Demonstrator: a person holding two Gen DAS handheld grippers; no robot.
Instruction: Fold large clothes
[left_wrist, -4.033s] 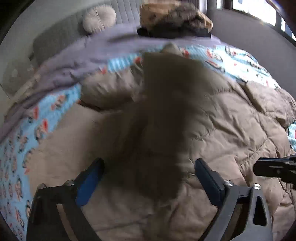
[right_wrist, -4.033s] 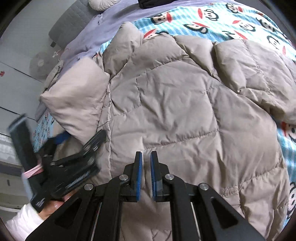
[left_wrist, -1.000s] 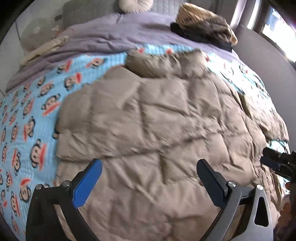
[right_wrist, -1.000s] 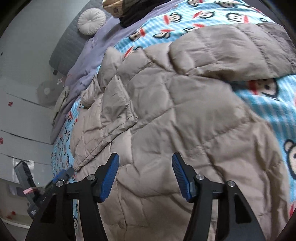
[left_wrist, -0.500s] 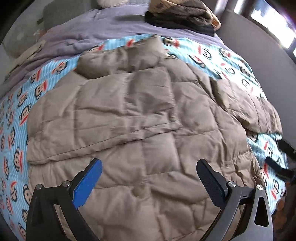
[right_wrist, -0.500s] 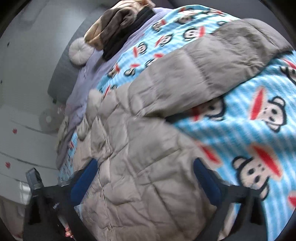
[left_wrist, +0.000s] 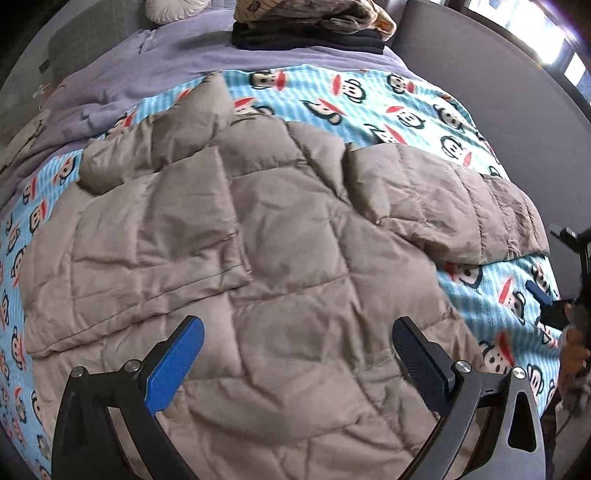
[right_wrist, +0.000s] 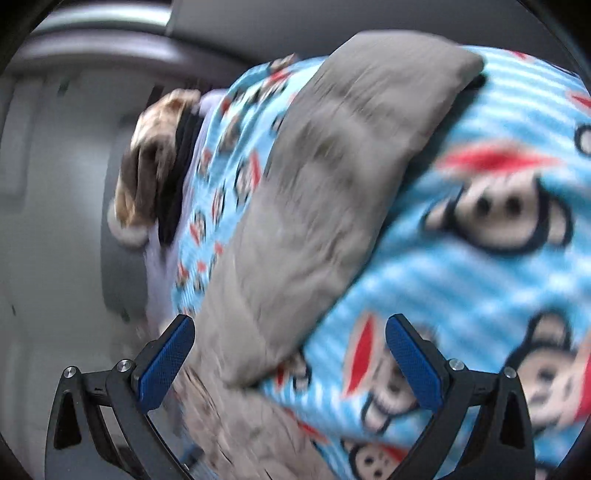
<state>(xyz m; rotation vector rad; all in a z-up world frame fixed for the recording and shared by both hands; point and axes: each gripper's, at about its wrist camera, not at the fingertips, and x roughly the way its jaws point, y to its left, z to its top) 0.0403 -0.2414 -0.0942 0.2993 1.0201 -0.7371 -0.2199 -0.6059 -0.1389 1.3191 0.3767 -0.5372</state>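
Observation:
A large taupe quilted puffer coat (left_wrist: 280, 251) lies spread on the bed over a blue monkey-print blanket (left_wrist: 369, 99). One sleeve (left_wrist: 454, 206) stretches out to the right; the other side is folded in over the body. My left gripper (left_wrist: 295, 354) is open and empty, hovering over the coat's lower part. My right gripper (right_wrist: 291, 354) is open and empty, just above that outstretched sleeve (right_wrist: 325, 177) in a blurred view. It also shows at the right edge of the left wrist view (left_wrist: 554, 295).
A pile of folded clothes (left_wrist: 314, 22) and a round cushion (left_wrist: 173, 5) sit at the head of the bed on a lilac sheet (left_wrist: 184, 62). A grey padded wall (left_wrist: 498, 74) runs along the bed's right side.
Both views have swung to the right. The right gripper has moved from over the coat's body to over the outstretched sleeve and opened wider. The left gripper stays open.

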